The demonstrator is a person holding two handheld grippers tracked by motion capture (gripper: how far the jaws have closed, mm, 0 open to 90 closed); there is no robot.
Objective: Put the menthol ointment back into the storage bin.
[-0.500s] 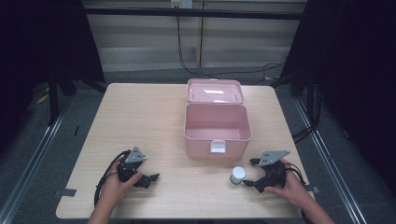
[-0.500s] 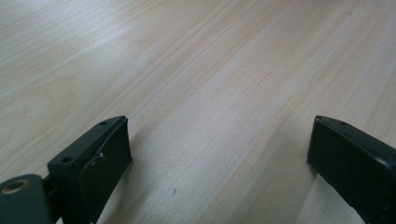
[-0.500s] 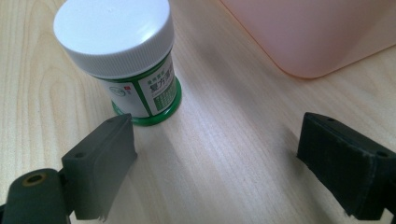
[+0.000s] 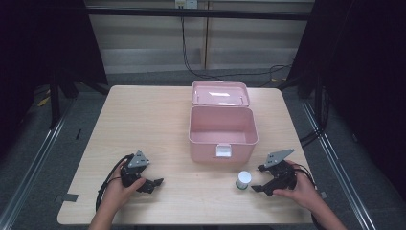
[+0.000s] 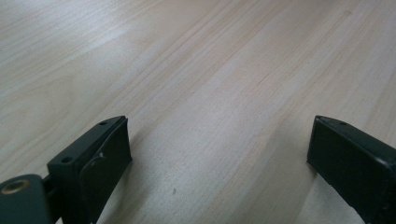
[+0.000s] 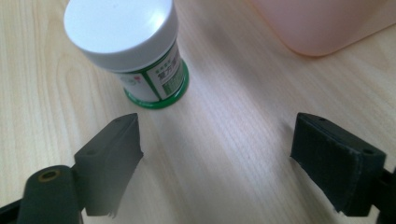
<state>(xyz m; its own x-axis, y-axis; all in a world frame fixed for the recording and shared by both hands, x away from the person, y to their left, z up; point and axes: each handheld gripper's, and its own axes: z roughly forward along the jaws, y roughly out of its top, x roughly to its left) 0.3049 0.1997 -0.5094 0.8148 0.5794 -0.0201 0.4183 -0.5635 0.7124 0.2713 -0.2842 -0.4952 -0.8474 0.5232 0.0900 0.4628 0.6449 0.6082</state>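
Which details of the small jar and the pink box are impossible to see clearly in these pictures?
- Jar label: print too small and blurred in the right gripper view; a speck in the high view.
- Jar's contents: hidden by its white cap.
- Pink box: its front wall hides the near floor in the high view; cut off by the edge in the right gripper view.

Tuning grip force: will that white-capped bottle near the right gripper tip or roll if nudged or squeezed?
The bottle stands upright on a flat green base, so it would probably slide before tipping. Round body: likely rolls if knocked over. It looks like rigid, glossy plastic, possibly slippery. The right gripper is open, just short of it.
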